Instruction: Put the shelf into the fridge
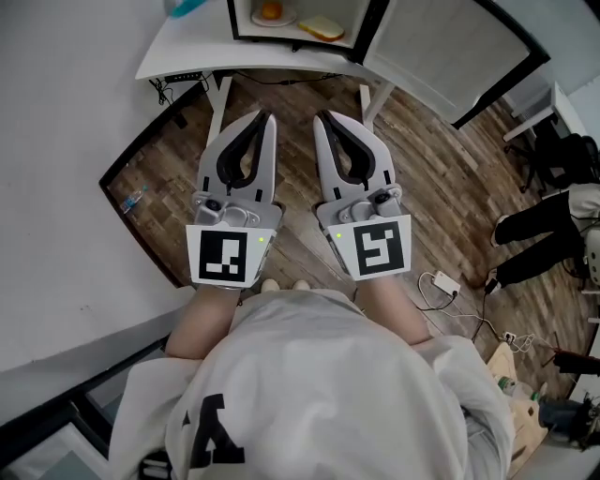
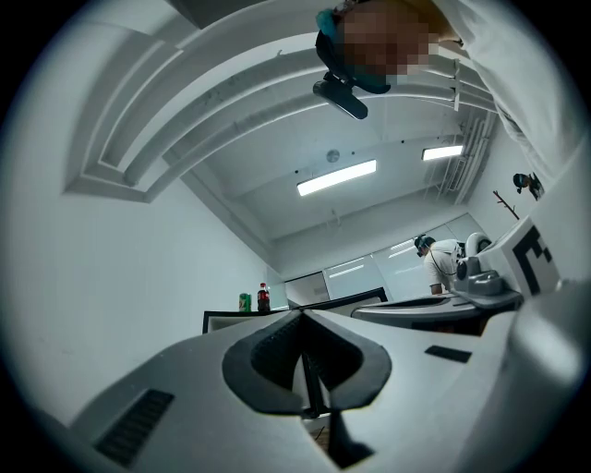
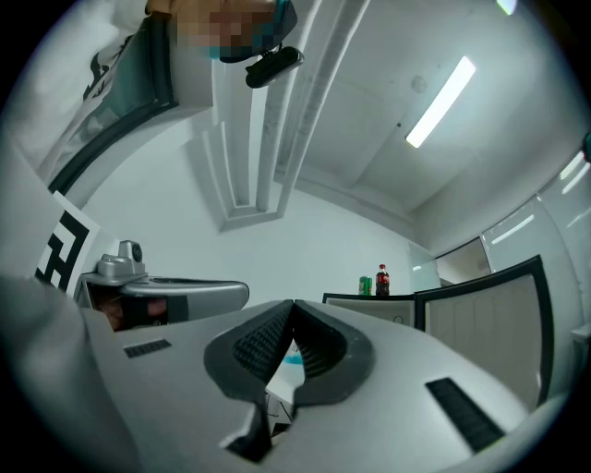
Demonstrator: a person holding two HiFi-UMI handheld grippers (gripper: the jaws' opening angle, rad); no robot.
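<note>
A small fridge (image 1: 298,21) stands open on a white table (image 1: 202,52), its door (image 1: 450,56) swung out to the right. Inside I see an orange on a plate (image 1: 272,11) and a piece of bread (image 1: 322,28). No shelf shows in any view. My left gripper (image 1: 265,117) and right gripper (image 1: 321,119) hover side by side over the wooden floor, short of the table, pointing at the fridge. Both are shut with nothing between the jaws. In the left gripper view the left gripper (image 2: 300,314) has its tips together; the right gripper (image 3: 294,303) looks the same in its own view.
A green can (image 3: 366,285) and a cola bottle (image 3: 382,280) stand on top of the fridge. Cables and a white adapter (image 1: 442,281) lie on the floor at the right. Another person (image 1: 539,225) stands farther right. A blue object (image 1: 187,7) sits at the table's left.
</note>
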